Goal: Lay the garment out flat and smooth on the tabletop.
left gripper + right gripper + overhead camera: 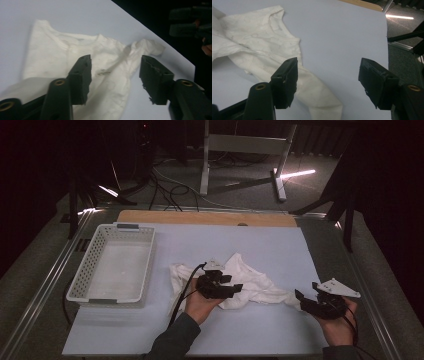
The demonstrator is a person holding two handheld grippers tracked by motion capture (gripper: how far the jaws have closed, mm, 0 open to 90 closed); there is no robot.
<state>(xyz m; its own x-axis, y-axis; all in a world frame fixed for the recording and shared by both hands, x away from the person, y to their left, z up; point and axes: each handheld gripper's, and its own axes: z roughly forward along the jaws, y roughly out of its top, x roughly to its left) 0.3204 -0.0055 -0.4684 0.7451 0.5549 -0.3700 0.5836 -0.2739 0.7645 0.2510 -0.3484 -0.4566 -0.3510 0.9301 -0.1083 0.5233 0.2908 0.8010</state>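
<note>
We are working over a pale blue surface (280,250), which is carrying everything here, with a strip of bare wood showing at its far edge. On its left side a white perforated basket (95,270) is sitting, well apart from our hands. Near the middle, toward the front edge, a crumpled white garment (255,282) is lying, one sleeve trailing out to the right. We are holding the left gripper (235,287) over the middle of that garment, its jaws standing spread with cloth lying beneath the gap and nothing pinched. We are holding the right gripper (299,299) just at the sleeve's end, its jaws also standing spread, the sleeve (317,97) lying beside the left-hand jaw in the right gripper view.
</note>
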